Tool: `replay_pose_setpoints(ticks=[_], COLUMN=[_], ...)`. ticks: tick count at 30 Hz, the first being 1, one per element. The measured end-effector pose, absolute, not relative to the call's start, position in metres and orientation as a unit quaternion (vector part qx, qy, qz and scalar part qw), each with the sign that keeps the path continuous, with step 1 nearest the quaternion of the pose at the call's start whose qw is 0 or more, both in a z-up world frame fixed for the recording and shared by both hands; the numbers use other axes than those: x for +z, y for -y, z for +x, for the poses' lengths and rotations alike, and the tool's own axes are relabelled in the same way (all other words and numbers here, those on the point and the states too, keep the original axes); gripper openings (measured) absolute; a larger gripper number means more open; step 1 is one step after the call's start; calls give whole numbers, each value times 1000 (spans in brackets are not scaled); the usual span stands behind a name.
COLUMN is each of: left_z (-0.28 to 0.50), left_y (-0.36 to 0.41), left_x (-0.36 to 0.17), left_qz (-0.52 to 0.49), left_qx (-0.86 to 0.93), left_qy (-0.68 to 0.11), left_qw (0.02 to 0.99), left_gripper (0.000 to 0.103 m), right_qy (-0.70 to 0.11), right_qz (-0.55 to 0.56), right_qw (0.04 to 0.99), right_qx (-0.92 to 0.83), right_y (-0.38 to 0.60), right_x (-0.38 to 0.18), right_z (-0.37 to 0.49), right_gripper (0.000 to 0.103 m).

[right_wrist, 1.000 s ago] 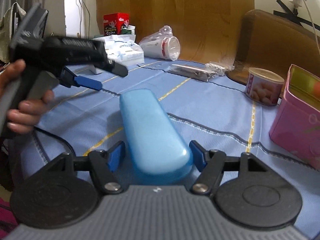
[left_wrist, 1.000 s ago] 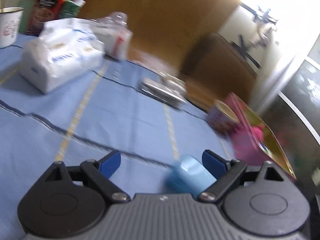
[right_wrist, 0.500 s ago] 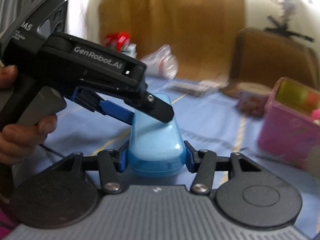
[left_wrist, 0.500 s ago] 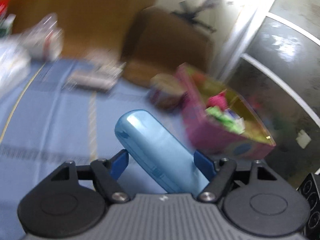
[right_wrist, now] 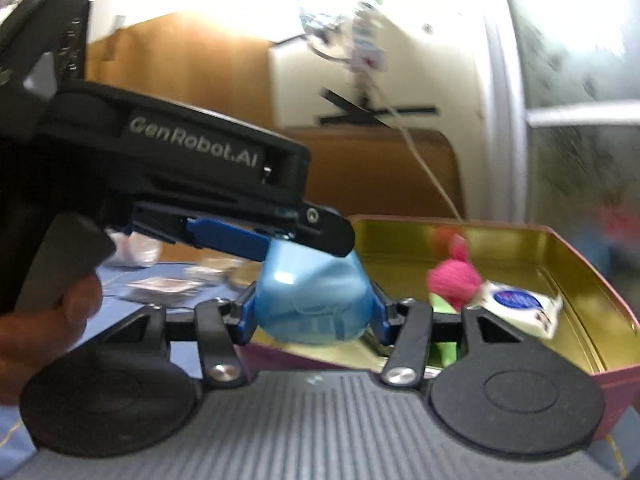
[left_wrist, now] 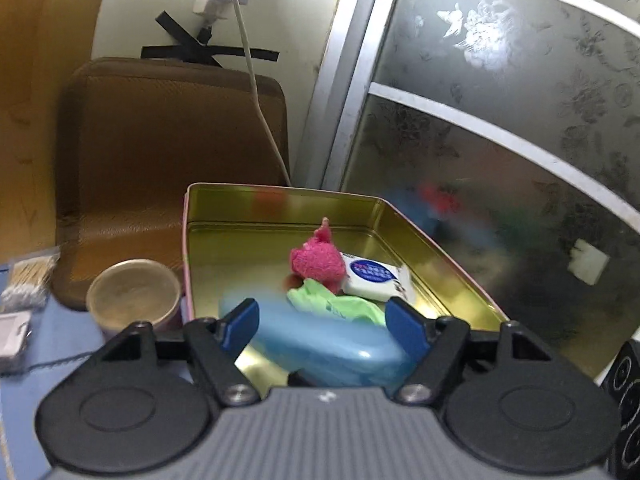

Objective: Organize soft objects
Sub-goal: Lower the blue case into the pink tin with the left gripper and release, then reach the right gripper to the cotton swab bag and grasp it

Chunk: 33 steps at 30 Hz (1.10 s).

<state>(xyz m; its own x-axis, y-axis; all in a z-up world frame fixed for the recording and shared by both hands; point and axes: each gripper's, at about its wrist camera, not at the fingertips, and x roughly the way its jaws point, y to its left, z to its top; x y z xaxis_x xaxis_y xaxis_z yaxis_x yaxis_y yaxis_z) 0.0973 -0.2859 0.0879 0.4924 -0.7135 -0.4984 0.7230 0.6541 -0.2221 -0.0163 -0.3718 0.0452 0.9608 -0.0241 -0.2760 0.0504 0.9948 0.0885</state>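
Observation:
A glossy light-blue oblong case (left_wrist: 320, 346) (right_wrist: 310, 300) is held over the near end of an open pink tin with a gold inside (left_wrist: 440, 264) (right_wrist: 560, 264). My right gripper (right_wrist: 311, 312) is shut on one end of the case. My left gripper (left_wrist: 320, 322) has its jaws on either side of the other end and appears to be shut on it. It shows in the right wrist view (right_wrist: 256, 240) over the case. In the tin lie a pink fuzzy toy (left_wrist: 318, 260) (right_wrist: 454, 276), a green cloth (left_wrist: 336, 306) and a white packet with a blue label (left_wrist: 376, 278) (right_wrist: 520, 308).
A round tin with a brownish lid (left_wrist: 134, 300) stands left of the pink tin on the blue tablecloth (left_wrist: 60, 344). Small packets (left_wrist: 24, 284) lie at the left. A brown chair back (left_wrist: 172, 140) and a frosted glass door (left_wrist: 500, 140) are behind.
Both grippers have carried the blue case from the middle of the table rightwards to above the pink tin. The left gripper closed in on the case's far end.

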Motion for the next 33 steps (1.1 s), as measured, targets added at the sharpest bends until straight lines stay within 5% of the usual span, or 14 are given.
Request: replay_pose_setpoints(ticks=[5, 9, 24, 33], left_z=[117, 120, 102, 130], left_y=[305, 279, 109, -7], left_x=[68, 67, 46, 19], left_qz=[32, 10, -11, -42], left_qx=[-378, -376, -241, -46], left_qy=[-309, -313, -296, -294], left_qw=[872, 872, 924, 954], left_gripper=[72, 73, 78, 78], right_qy=[-179, -160, -99, -177], right_qz=[33, 54, 44, 31], right_qw=[982, 984, 994, 976], right_qx=[-44, -47, -25, 127], right_y=[375, 377, 336, 252], right_x=[26, 27, 44, 42], right_z=[16, 16, -4, 53], right_gripper=[57, 74, 74, 73])
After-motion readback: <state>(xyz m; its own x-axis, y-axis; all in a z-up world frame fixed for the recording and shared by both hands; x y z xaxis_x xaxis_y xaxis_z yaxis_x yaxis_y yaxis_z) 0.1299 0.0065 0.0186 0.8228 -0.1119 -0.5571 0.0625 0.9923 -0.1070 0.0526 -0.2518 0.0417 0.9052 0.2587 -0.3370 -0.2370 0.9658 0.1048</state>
